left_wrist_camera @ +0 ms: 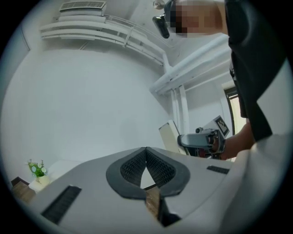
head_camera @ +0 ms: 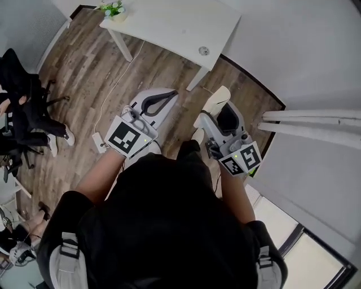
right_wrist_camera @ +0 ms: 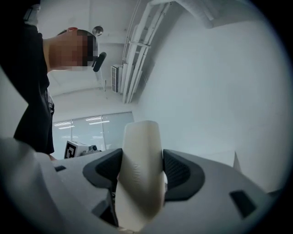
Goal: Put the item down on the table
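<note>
Gripping a cream item (right_wrist_camera: 139, 183) in right tool (right_wrist_camera: 141, 155), lower end hidden, left tool (left_wrist_camera: 146, 151) clenched empty, table (head_camera: 169, 22) partly cut off

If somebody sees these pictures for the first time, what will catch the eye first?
The pale cream item gripped in the right tool, held up in front of the person. Next, the left tool, shut and empty, and the white table with a small plant on its corner.

Smooth matt item (right_wrist_camera: 139, 169); wood-grain floor (head_camera: 84, 62)
</note>
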A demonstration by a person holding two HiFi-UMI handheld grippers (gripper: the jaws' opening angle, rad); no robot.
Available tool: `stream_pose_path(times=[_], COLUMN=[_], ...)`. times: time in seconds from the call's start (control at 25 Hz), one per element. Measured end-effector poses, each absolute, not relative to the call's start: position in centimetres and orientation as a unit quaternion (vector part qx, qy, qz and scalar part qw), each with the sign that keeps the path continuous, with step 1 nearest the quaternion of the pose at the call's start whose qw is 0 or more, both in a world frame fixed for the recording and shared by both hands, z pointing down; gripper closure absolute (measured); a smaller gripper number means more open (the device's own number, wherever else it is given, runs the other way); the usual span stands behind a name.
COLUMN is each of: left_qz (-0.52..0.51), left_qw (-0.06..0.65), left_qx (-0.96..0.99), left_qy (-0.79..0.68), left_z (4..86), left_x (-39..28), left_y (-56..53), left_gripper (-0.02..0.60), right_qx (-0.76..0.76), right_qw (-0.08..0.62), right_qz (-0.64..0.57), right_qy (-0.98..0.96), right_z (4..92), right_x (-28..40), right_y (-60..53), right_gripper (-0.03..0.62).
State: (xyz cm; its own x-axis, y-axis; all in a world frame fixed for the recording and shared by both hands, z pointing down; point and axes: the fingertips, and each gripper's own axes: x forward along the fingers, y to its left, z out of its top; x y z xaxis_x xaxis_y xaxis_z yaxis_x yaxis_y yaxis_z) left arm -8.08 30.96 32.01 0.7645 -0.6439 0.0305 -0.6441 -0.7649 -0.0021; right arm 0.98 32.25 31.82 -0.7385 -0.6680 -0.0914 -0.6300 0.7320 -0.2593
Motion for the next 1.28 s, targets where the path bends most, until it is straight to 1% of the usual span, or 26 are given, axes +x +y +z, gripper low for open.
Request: stream_pose_path(times=[0.32,0.64,0.88,1.12,1.28], left_qz=[0.001,-0.007,-0.003,-0.002,0.017], left_qw=[0.004,0.001,0.004,-0.001,0.003], left_qx=[0.949,0.955,0.953,0.949,0.945], left_qy=[-0.315,-0.298,-0.303,-0.316,-0.328], left_z=[31.2,31.1,31.6,30.8,31.1], left_x=[-10.5,-9.7,-7.9,-6.1,-4.3], left_y=[35.6,36.1,34.2,30.5,27.4], left_gripper=[0.588,0.588,0.588,0.588,0.588], right_qx=[-0.376,-0.388,-0.384,-0.365,-0.357], right_qw=[0.085,0.083,0.08,0.075,0.07], right_qz=[-0.094,-0.087,-0.082,-0.059,-0.054], right_qy=[0.918,0.914,0.916,0.926,0.93], right_z=[30.9,30.6,30.9,30.2,30.1], right_x=[-1.9,-1.7,0.1,1.5,3.2], right_y=[37.0,37.1,35.2,31.3,28.0], right_gripper=[0.315,0.315,0.315,0.315,0.316])
